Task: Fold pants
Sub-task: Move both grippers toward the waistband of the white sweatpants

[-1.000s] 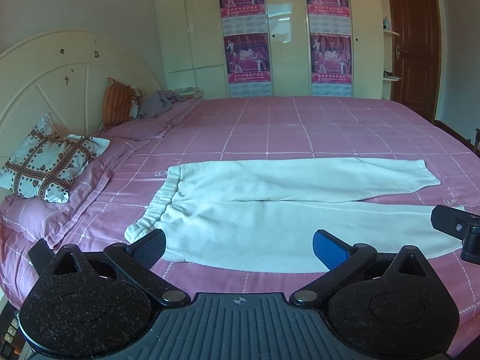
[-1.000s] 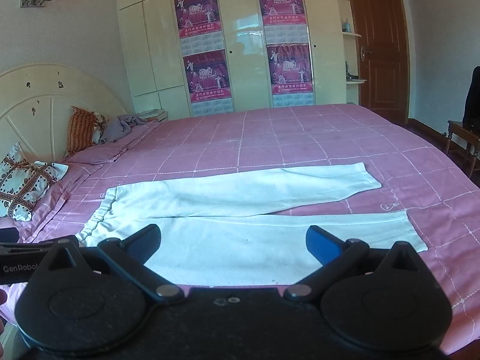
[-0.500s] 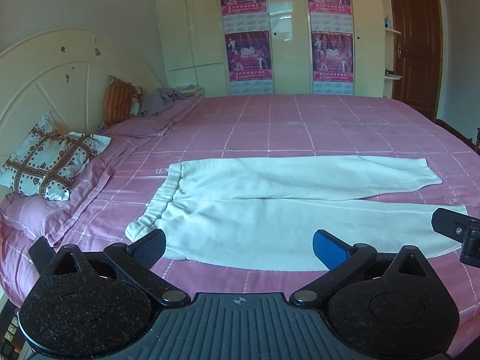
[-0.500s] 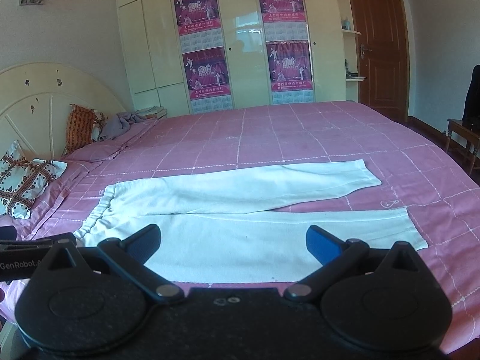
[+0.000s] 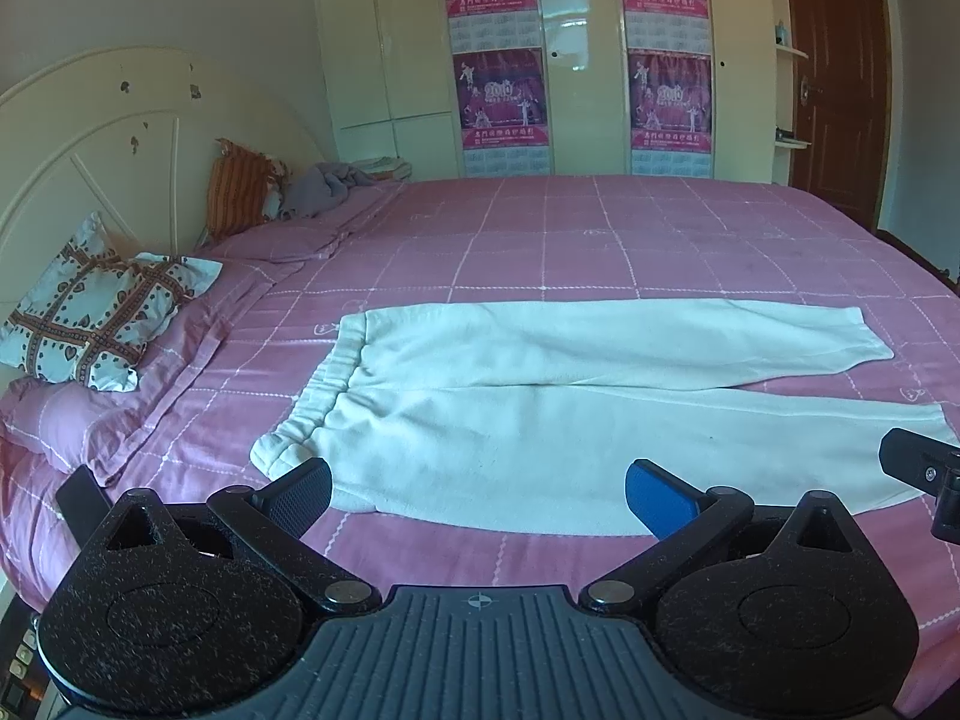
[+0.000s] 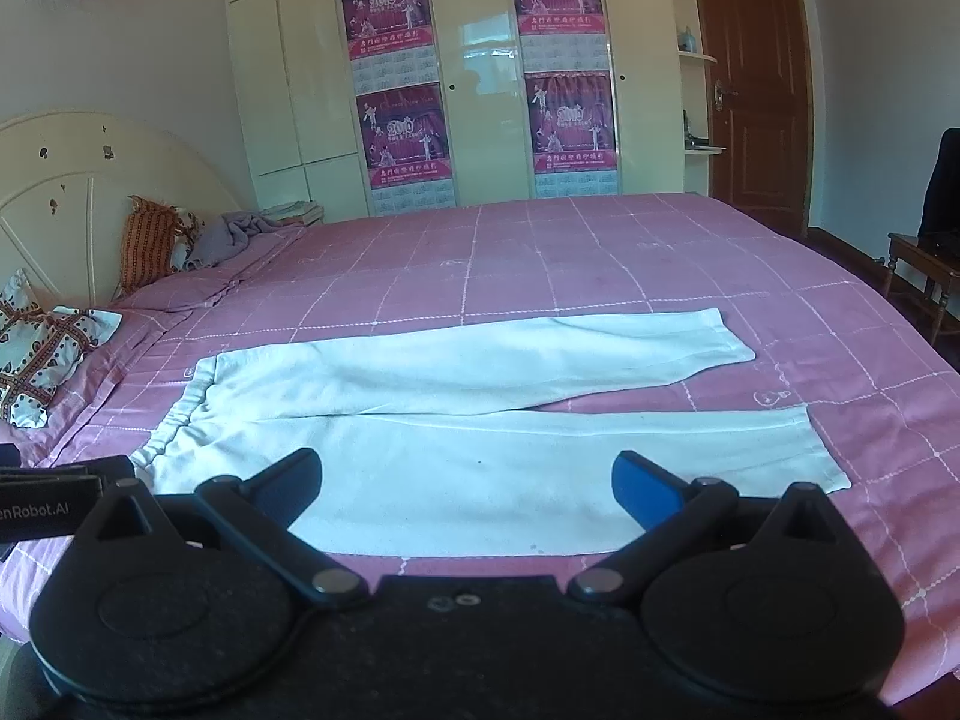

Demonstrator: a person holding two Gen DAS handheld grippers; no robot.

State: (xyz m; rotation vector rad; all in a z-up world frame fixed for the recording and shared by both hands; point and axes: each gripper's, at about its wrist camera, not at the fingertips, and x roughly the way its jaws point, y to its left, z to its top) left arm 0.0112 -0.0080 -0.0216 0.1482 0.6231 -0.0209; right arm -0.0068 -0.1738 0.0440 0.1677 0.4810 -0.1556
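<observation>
White pants point(image 5: 540, 396) point(image 6: 480, 420) lie flat on the pink checked bedspread point(image 5: 600, 240) point(image 6: 570, 258), waistband to the left, both legs stretched to the right. The far leg angles slightly away from the near one. My left gripper point(image 5: 477, 495) is open and held above the near edge of the pants, closer to the waistband end. My right gripper point(image 6: 465, 480) is open too, over the near leg's front edge. Neither touches the cloth. Part of the right gripper shows at the right edge of the left wrist view, and the left gripper's body at the left edge of the right wrist view.
Patterned pillow point(image 5: 102, 318) and orange cushion point(image 5: 237, 189) lie by the cream headboard point(image 5: 90, 138) at left, with a grey garment point(image 5: 327, 186) behind. Wardrobe with posters point(image 6: 480, 72) stands beyond the bed. A brown door point(image 6: 756, 84) and wooden chair point(image 6: 924, 264) are at right.
Both views have shifted slightly: the pants sit a little lower and closer in frame. Both grippers stay open, and the pants have not moved.
</observation>
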